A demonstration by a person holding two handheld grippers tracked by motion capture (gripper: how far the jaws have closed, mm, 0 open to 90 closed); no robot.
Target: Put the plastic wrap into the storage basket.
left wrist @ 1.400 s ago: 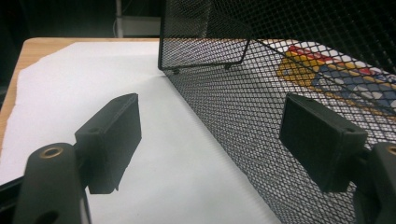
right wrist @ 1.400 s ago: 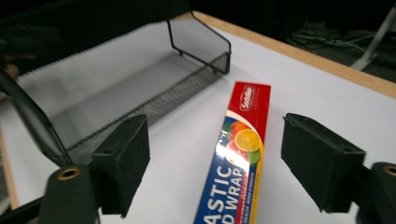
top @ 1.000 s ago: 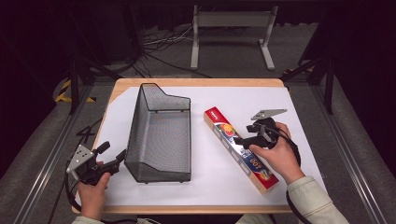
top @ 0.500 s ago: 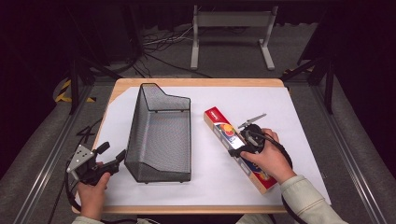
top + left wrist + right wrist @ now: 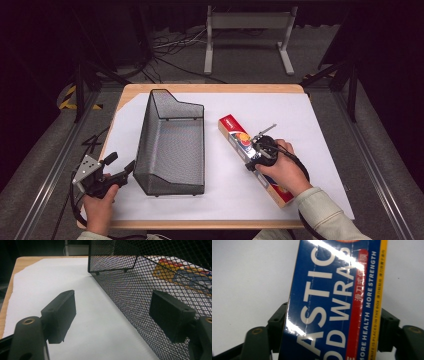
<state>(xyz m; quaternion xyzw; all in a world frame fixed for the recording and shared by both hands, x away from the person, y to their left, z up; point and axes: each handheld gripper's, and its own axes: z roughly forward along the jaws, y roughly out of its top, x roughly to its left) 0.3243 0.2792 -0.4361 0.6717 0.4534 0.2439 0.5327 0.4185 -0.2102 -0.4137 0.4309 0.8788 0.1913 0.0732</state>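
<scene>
The table, covered by a white sheet, is carrying two things. The larger one, a black mesh basket, is standing left of the middle with nothing inside it. Just right of it, a long box of plastic wrap is lying flat on the sheet, slanting from near the basket toward the person's right hand.

The right tool is sitting low over the middle of the box. In the right gripper view its jaws are standing one on each long side of the box; they have just been closing, and the pads are appearing to meet the box's sides, so the grasp is looking made or nearly so. The left tool is waiting at the basket's near left corner, its jaws spread wide with the mesh wall running between them, released.

Judging by this, the work is only starting: the box is not yet lifted, and moving it, probably into the basket, is remaining.
</scene>
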